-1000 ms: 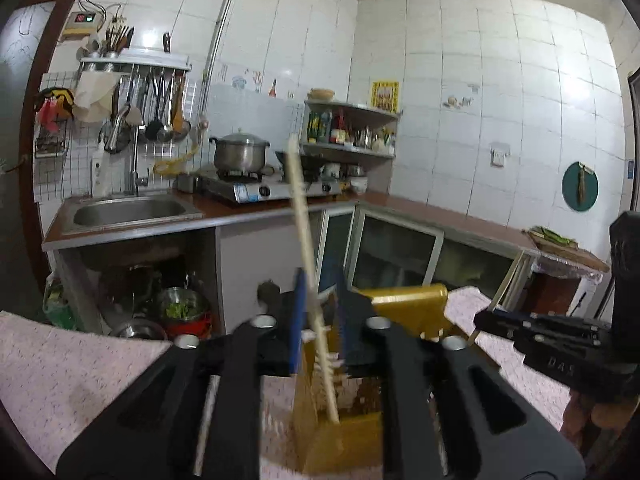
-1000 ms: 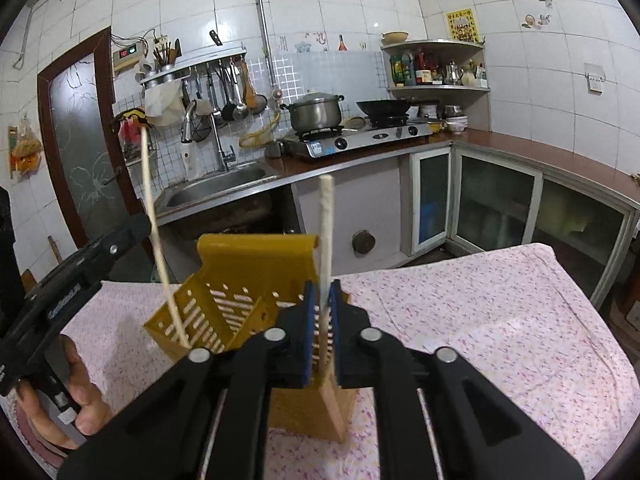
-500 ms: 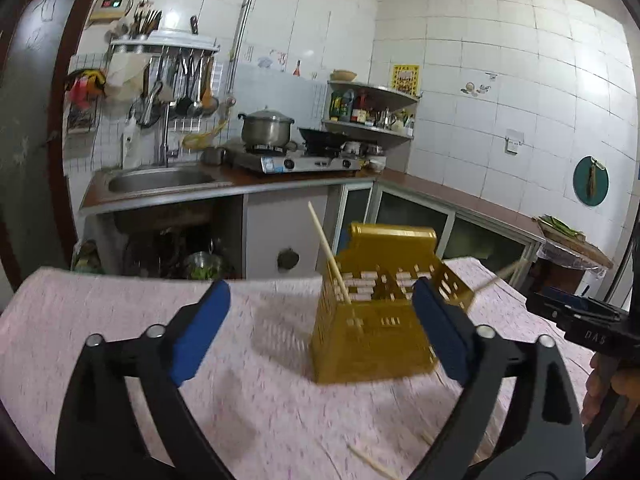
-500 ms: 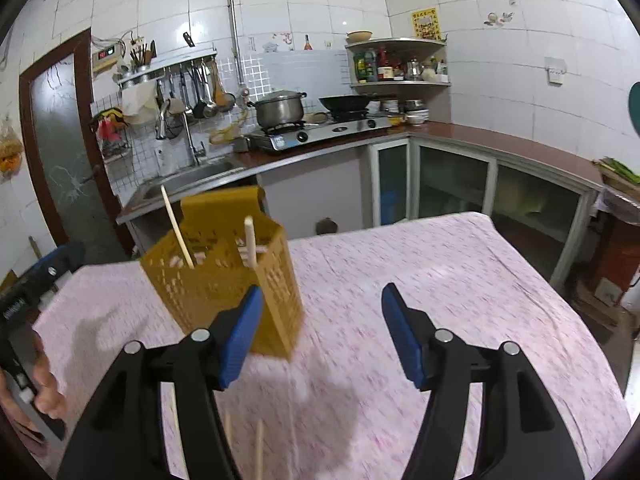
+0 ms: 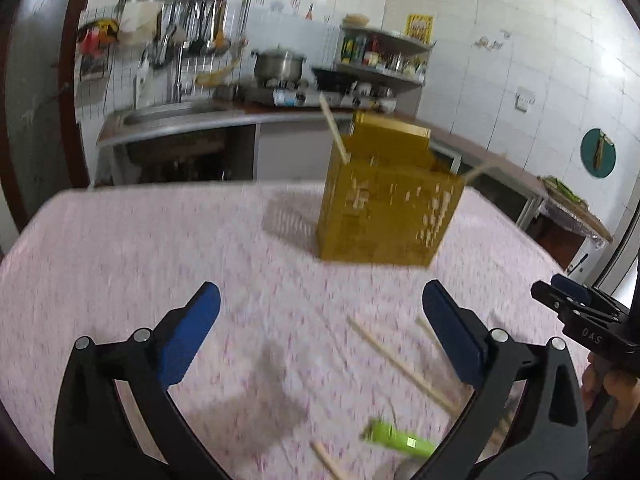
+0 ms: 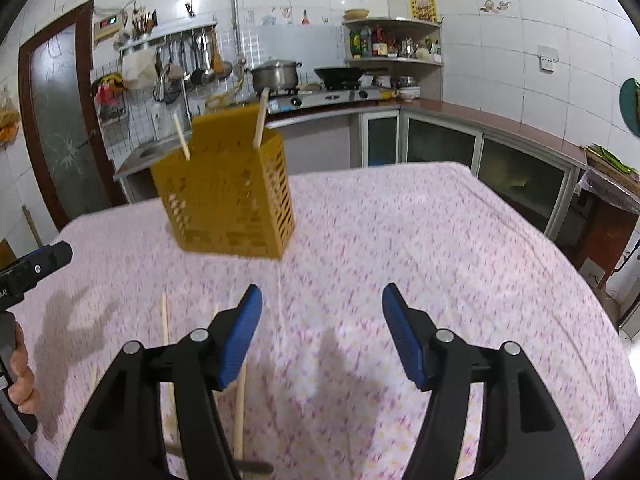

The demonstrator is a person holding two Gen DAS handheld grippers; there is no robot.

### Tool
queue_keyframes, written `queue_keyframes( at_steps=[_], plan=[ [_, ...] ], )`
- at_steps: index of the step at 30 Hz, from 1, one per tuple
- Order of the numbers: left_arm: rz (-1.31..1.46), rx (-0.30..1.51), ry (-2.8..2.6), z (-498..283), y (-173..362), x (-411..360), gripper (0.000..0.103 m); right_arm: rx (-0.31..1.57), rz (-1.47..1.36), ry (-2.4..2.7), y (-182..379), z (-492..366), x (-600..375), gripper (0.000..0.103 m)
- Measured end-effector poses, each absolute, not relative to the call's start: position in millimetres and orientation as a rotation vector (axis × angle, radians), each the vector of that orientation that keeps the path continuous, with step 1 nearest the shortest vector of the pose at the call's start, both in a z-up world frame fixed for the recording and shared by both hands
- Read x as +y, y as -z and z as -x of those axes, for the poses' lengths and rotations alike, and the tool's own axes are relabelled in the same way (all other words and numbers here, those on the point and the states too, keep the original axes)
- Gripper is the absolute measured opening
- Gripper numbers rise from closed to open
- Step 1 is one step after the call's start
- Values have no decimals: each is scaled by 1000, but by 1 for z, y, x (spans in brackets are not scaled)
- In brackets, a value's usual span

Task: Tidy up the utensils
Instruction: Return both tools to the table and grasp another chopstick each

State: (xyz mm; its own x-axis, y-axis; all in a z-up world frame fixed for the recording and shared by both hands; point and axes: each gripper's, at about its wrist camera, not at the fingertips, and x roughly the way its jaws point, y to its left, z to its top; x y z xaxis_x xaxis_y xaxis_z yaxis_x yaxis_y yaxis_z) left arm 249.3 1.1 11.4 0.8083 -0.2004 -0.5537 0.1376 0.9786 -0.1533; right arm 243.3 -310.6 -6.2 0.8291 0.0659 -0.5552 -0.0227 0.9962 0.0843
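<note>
Low in my left wrist view, my left gripper (image 5: 320, 328) has its blue pads spread wide, having just been opening; nothing sits between them. In the right wrist view my right gripper (image 6: 322, 332) stands moderately apart, also freshly opened, with only tablecloth in the gap.

Just beyond the left gripper, loose chopsticks (image 5: 400, 364) lie on the pink patterned tablecloth (image 5: 140, 248), lower right of centre. A green item (image 5: 400, 438) lies near the bottom edge; too blurred to identify. In the right wrist view more chopsticks (image 6: 164, 320) lie lower left, one passing under the left pad.

Mid-frame, the yellow slotted utensil holder (image 5: 388, 216) stands on the cloth, right of centre in the left view, upper left of centre in the right view (image 6: 228, 200). Two chopsticks (image 6: 261, 120) stick out of its top, leaning apart.

Far back: sink counter (image 6: 144, 156), pot on the stove (image 6: 276, 74), corner shelf (image 6: 394, 38), white tiles.
</note>
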Motion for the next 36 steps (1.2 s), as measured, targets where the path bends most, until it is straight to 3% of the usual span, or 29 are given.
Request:
queue_keyframes(
  at_steps=[9,17,20,28,36],
  plan=[
    [89,781,135,-221,23,0,96,717,-38,-60,38,-241,-291,62],
    [105,922,116,-214,46,-5,77,768,7,-84,48,-246,-271,55],
    [120,1014,110,-218,60,-5,65,794,23,-101,50,-251,-263,53],
    [74,1022,76,-212,60,-11,55,844,77,-134,57,-272,-245,43],
    [-33,978,-3,-211,64,-29,53,864,78,-138,61,-284,-241,32]
  ],
)
